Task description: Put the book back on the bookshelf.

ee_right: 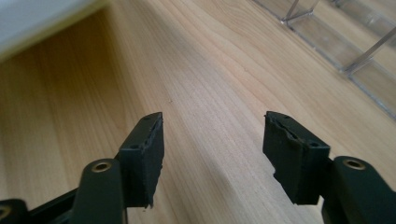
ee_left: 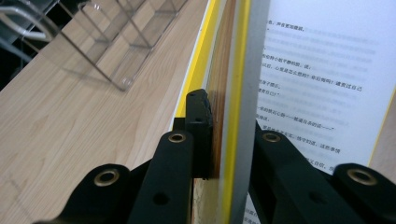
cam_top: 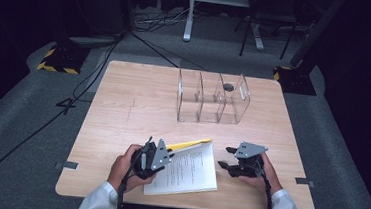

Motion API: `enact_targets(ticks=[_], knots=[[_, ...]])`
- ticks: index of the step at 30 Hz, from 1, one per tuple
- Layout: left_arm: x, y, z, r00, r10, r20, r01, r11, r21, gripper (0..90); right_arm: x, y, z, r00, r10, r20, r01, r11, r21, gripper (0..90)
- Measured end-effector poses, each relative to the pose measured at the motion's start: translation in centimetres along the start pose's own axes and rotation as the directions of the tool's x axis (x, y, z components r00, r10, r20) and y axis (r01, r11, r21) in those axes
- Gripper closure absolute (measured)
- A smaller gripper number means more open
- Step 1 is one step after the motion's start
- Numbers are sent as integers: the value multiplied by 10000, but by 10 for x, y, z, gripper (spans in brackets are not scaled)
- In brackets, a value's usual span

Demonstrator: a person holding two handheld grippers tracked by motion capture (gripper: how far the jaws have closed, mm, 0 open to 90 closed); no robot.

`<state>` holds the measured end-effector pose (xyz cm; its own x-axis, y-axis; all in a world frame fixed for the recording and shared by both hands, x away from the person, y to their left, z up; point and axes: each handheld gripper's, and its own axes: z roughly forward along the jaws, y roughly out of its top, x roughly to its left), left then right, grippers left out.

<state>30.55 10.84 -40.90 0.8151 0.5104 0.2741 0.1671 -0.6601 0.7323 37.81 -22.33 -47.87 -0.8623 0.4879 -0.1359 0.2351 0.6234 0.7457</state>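
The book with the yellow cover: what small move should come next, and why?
Probably lift the book with the left gripper, shut on its cover edge. It lies open on the table; the right gripper is open, empty beside it, and the clear organizer stands beyond.

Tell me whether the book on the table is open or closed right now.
Open. The book shows a printed page facing up, and the left gripper has its jaws clamped on the yellow-edged cover, which is raised off the pages.
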Motion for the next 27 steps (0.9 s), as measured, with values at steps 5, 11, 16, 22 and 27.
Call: enact_targets(ticks=[5,11,16,22,27], knots=[[-3,2,-1,9979,20,647,33,9967,-811,826,0,6,6,9996,134,-256,-153,9968,-785,361],[-7,3,-4,9913,220,1295,12,9843,-1762,825,2,16,-13,9978,316,-586,-442,9727,-2278,323],[-7,4,-5,9798,260,1984,268,9656,-2585,822,5,27,-41,9978,-181,-637,-35,9461,-3240,300],[2,-4,5,9662,-179,2572,920,9558,-2793,815,12,34,-54,9941,-903,-597,660,9427,-3272,376],[11,-16,8,9603,-625,2720,1410,9497,-2798,811,20,42,-52,9921,-1112,-578,839,9320,-3526,434]])
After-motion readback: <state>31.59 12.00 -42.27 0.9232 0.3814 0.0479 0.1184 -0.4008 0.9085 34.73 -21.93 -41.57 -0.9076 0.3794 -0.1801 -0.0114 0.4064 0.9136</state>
